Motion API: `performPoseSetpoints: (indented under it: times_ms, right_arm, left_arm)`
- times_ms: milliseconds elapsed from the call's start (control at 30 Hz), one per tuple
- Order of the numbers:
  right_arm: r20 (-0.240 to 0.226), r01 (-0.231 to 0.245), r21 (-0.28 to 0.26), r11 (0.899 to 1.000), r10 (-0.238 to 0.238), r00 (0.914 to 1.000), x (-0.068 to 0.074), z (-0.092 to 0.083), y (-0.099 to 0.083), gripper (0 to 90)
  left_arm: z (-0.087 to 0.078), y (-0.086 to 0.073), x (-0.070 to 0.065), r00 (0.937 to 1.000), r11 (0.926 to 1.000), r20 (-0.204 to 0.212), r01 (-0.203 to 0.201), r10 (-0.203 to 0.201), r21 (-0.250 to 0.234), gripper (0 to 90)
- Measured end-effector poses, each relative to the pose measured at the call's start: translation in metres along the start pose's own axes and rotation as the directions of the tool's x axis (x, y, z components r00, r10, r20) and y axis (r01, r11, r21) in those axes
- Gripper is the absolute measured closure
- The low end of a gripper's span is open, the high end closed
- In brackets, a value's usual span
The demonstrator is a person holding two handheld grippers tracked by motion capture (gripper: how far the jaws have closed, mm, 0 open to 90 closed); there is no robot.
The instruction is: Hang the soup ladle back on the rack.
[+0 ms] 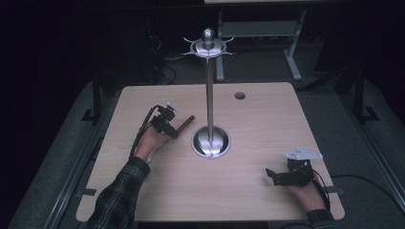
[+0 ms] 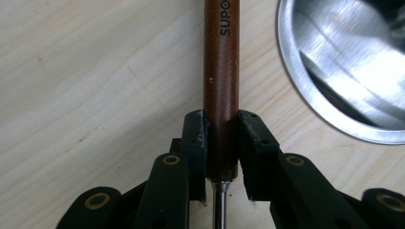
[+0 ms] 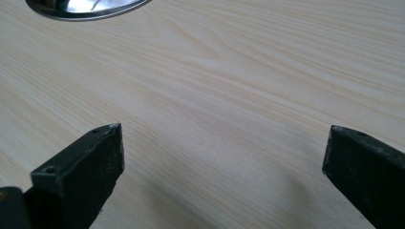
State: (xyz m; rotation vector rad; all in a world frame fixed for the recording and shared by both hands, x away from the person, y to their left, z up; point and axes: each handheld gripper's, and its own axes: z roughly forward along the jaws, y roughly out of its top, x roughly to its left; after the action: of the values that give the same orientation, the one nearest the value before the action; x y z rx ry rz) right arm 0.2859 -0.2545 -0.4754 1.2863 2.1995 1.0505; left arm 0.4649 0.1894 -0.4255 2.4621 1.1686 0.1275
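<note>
Light wood table (image 1: 258, 124), dark room around it. Steel stand in the middle: round domed base (image 1: 210, 141), tall thin pole (image 1: 209, 95), top piece with small hooks (image 1: 208, 46). Small round hole in the table (image 1: 240, 96) near the far edge, right of the pole.

Left gripper (image 1: 171, 129) sits left of the base, held by the left hand (image 1: 150, 140), plaid sleeve (image 1: 119, 198) coming in from the bottom. Its fingers (image 2: 195, 138) are clenched on a brown wooden handle (image 2: 221, 86); left gripper view shows both pads pressed against the handle's sides near its lower end. Printed letters "SUPO" run along the handle, cut off at the frame top. A thin metal shaft (image 2: 219, 205) comes out of the handle's end, between the fingers and back toward the hand. In the high view the handle (image 1: 186, 122) points up and right, toward the pole, tip just short of the base; the shaft (image 1: 157, 150) trails back beside the hand. Working end of the tool hidden, cannot tell what it is. Handle low over the table; cannot tell if it touches.

Base rim (image 2: 334, 71) just beside the handle in the left gripper view, not touching.

Right gripper (image 1: 274, 175) at the near right of the table, well apart from the stand, held by the right hand (image 1: 308, 193). Fingers (image 3: 86, 162) spread wide, released, nothing between them, only bare table (image 3: 229, 109). Base edge (image 3: 86, 9) at the top left of that view.
</note>
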Motion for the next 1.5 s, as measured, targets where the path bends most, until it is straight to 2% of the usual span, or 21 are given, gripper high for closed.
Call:
performPoseSetpoints:
  times_ms: [200, 367, 400, 500, 833, 933, 1100, 1167, 1233, 1333, 1400, 1433, 1467, 1500]
  right_arm:
    - [0.003, 0.002, 0.000, 1.000, -0.002, 1.0000, 0.000, 0.000, 0.000, 0.0]
    - [0.004, 0.002, -0.003, 1.000, -0.002, 1.0000, 0.000, 0.000, 0.000, 0.0]
    - [0.004, 0.002, -0.004, 1.000, -0.002, 1.0000, 0.000, 0.000, 0.000, 0.0]
    - [0.004, 0.003, -0.008, 1.000, -0.003, 1.0000, 0.000, 0.000, 0.000, 0.0]
    - [0.011, -0.002, -0.017, 1.000, 0.002, 0.9999, 0.000, -0.001, -0.001, 0.0]
    - [0.013, -0.005, -0.018, 1.000, 0.006, 0.9999, 0.000, -0.001, -0.001, 0.0]
    - [0.014, -0.003, -0.021, 1.000, 0.003, 0.9999, -0.001, -0.001, -0.001, 0.0]
    - [0.014, -0.002, -0.021, 1.000, 0.002, 0.9999, -0.001, -0.001, -0.001, 0.0]
    - [0.015, -0.002, -0.020, 1.000, 0.002, 0.9999, -0.001, -0.001, -0.001, 0.0]
    - [0.015, -0.003, -0.019, 1.000, 0.003, 0.9999, -0.001, -0.001, -0.001, 0.0]
    - [0.015, -0.003, -0.019, 1.000, 0.003, 0.9999, -0.001, -0.001, -0.001, 0.0]
    - [0.015, -0.003, -0.019, 1.000, 0.003, 0.9999, -0.001, -0.001, -0.001, 0.0]
    - [0.015, -0.003, -0.019, 1.000, 0.003, 0.9999, -0.001, -0.001, -0.001, 0.0]
    - [0.015, -0.003, -0.019, 1.000, 0.003, 0.9999, -0.001, -0.001, -0.001, 0.0]
  left_arm:
    - [-0.017, -0.003, 0.003, 0.9998, 0.9983, 0.021, 0.000, 0.001, -0.059, 73.8]
    - [-0.032, -0.007, 0.002, 0.9993, 0.9898, 0.037, 0.007, -0.002, -0.143, 73.8]
    - [-0.036, -0.007, 0.003, 0.9988, 0.9894, 0.045, -0.011, 0.017, -0.145, 73.8]
    - [-0.045, -0.009, 0.000, 0.9986, 0.9802, 0.051, 0.000, 0.010, -0.198, 73.8]
    - [-0.075, -0.015, -0.007, 0.9981, 0.9593, 0.040, -0.034, 0.048, -0.280, 73.9]
    - [-0.082, -0.017, -0.009, 0.9975, 0.9492, 0.031, -0.051, 0.064, -0.310, 73.9]
    - [-0.094, -0.022, -0.012, 0.9970, 0.9329, 0.033, -0.053, 0.070, -0.356, 73.9]
    - [-0.099, -0.024, -0.012, 0.9965, 0.9272, 0.041, -0.053, 0.073, -0.371, 73.9]
    - [-0.103, -0.025, -0.012, 0.9959, 0.9165, 0.054, -0.045, 0.073, -0.397, 73.9]
    - [-0.108, -0.028, -0.012, 0.9938, 0.9079, 0.066, -0.054, 0.089, -0.416, 73.9]
    - [-0.111, -0.029, -0.014, 0.9930, 0.8985, 0.071, -0.054, 0.095, -0.436, 73.9]
    - [-0.113, -0.030, -0.014, 0.9921, 0.8971, 0.069, -0.063, 0.104, -0.437, 73.9]
    - [-0.115, -0.031, -0.016, 0.9916, 0.8917, 0.075, -0.061, 0.106, -0.448, 73.9]
    - [-0.117, -0.031, -0.017, 0.9913, 0.8897, 0.077, -0.061, 0.107, -0.452, 73.8]
